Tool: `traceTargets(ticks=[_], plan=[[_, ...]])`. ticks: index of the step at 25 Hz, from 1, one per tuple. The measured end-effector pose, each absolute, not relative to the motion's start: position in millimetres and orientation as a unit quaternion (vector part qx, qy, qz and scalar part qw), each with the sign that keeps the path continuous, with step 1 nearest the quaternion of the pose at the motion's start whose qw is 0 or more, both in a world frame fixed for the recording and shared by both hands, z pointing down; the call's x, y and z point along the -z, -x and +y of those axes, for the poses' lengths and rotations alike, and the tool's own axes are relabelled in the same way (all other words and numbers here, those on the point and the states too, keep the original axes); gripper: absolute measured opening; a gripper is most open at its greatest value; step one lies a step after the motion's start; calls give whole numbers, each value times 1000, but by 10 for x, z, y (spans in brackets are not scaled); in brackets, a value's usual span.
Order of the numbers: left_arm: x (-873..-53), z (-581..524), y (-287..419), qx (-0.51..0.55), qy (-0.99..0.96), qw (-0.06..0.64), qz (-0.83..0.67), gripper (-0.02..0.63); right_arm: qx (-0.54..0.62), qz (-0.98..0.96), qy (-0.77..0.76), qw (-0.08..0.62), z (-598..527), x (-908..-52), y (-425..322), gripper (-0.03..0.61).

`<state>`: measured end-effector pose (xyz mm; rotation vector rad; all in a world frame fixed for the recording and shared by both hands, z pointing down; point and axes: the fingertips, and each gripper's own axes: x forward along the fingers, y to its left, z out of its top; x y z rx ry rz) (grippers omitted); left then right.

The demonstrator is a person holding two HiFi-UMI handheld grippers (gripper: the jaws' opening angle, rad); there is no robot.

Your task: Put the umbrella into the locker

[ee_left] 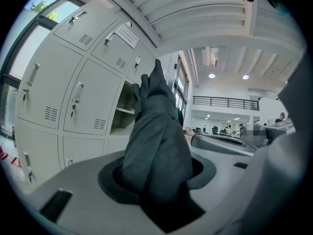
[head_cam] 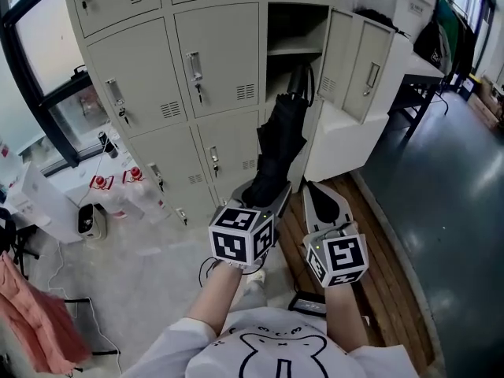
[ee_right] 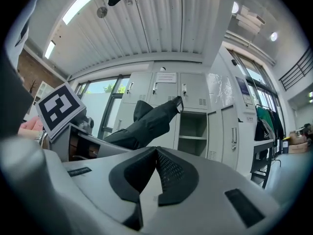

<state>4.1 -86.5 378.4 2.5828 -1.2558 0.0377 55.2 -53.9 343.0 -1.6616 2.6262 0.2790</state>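
A folded black umbrella (head_cam: 279, 144) sticks out of my left gripper (head_cam: 262, 195), which is shut on its lower end. It slants up and away, and its top end is at the mouth of the open locker (head_cam: 295, 69), just under the shelf. In the left gripper view the umbrella (ee_left: 156, 146) fills the gap between the jaws of the left gripper (ee_left: 161, 180), with the open locker (ee_left: 124, 114) behind it. My right gripper (head_cam: 321, 194) hangs beside the left one, shut and empty. In the right gripper view the right gripper (ee_right: 155, 153) faces the locker (ee_right: 193, 131), with the umbrella (ee_right: 146, 124) to its left.
The locker door (head_cam: 358, 61) stands swung open to the right, beside a white counter (head_cam: 346, 144). Closed lockers (head_cam: 216, 61) fill the wall to the left. Bags and bottles (head_cam: 110, 187) lie on the floor at left, a pink cloth (head_cam: 31, 313) at lower left, a black device (head_cam: 307, 302) by the person's feet.
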Motion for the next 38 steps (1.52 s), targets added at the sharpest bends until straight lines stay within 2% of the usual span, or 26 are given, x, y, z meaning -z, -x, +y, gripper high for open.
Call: traceTargets(ticks=[21, 30, 38], plan=[[-3576, -3344, -97, -53, -888, 168, -425, 235, -124, 808, 576, -6, -2746, -3148, -704, 12], [-3439, -4063, -381, -83, -888, 160, -423, 236, -158, 807, 569, -27, -3381, -2889, -773, 12], [-3296, -4654, -662, -121, -864, 173, -457, 238, -165, 818, 551, -14, -3759, -2749, -981, 12]])
